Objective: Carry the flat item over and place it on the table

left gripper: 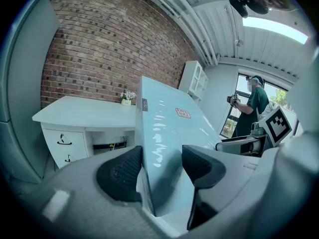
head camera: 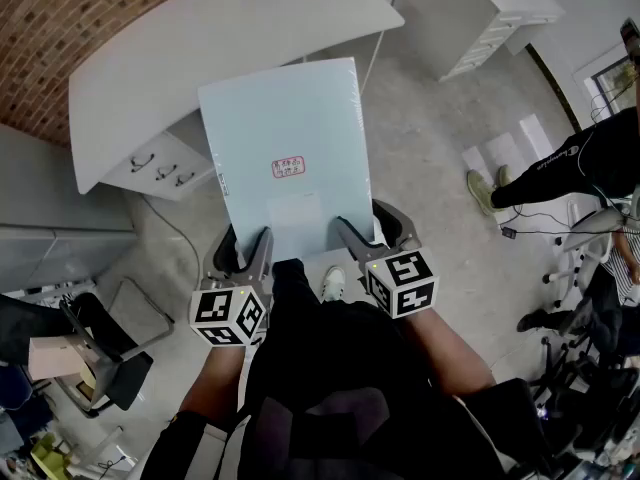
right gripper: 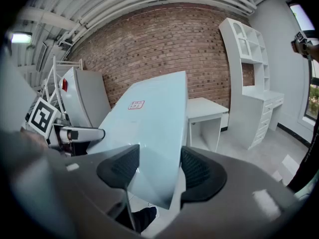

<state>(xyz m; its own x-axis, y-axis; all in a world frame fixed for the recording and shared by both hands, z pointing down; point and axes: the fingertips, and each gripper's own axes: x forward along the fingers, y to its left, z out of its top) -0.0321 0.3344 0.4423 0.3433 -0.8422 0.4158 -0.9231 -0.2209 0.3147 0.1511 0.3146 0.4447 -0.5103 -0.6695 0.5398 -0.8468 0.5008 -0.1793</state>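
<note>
Pale-blue flat panel in air at frame centre, near edge clamped by 2 tongs. Left gripper on lower-left corner, right gripper on lower-right; jaws wide, pads pressing panel's thickness.

White table ahead, upper left; panel's far edge overlaps it in head view.

My judgement:
- hold both grips even, panel level
- step closer
- land far edge on tabletop first, slide forward
- let go only once fully supported
- mind drawer unit beneath

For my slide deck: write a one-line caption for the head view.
Left gripper and right gripper hold a pale blue flat panel near a white desk.
</note>
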